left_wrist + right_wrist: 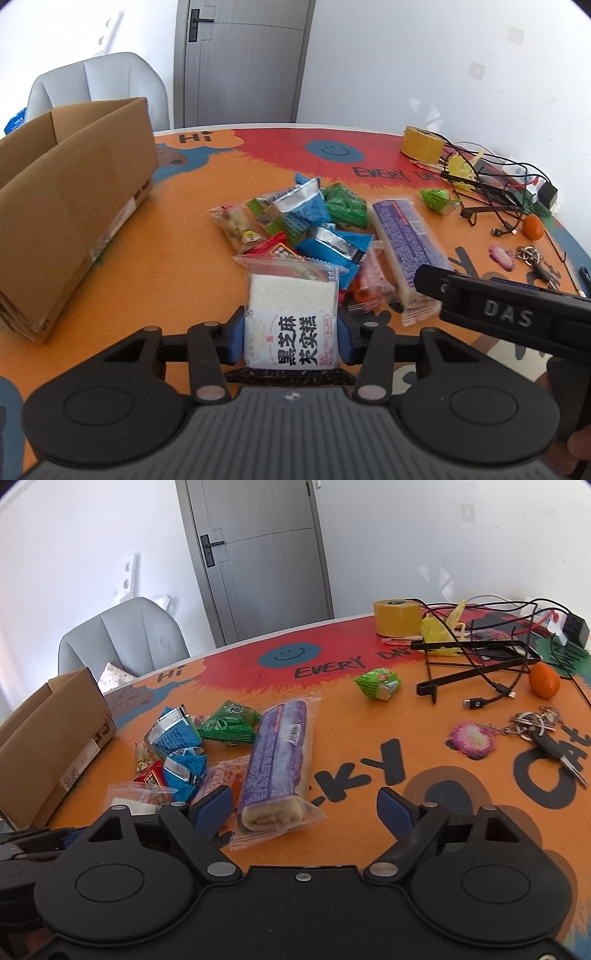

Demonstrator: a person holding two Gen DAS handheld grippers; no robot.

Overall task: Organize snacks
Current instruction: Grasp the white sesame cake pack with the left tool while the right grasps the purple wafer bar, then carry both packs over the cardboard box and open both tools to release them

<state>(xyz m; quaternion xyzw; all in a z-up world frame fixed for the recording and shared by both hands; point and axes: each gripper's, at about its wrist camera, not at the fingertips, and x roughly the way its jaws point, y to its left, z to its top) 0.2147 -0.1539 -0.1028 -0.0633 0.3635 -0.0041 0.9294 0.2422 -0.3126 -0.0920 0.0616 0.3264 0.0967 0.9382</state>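
Note:
My left gripper (291, 334) is shut on a white rice-cake packet (291, 314) with black Chinese lettering, held just above the table in front of the snack pile (310, 221). The pile has blue, green and red packets and a long purple roll packet (406, 243). An open cardboard box (70, 199) stands to the left. My right gripper (304, 808) is open and empty, its left finger beside the near end of the purple roll packet (277, 760). A green packet (378, 682) lies apart from the pile.
A yellow tape roll (397, 617), tangled black cables (491, 657), an orange fruit (543, 679), a pink keychain with keys (517, 734) crowd the right side. A grey chair (122, 638) stands behind the table. The right gripper's body (498, 310) shows in the left view.

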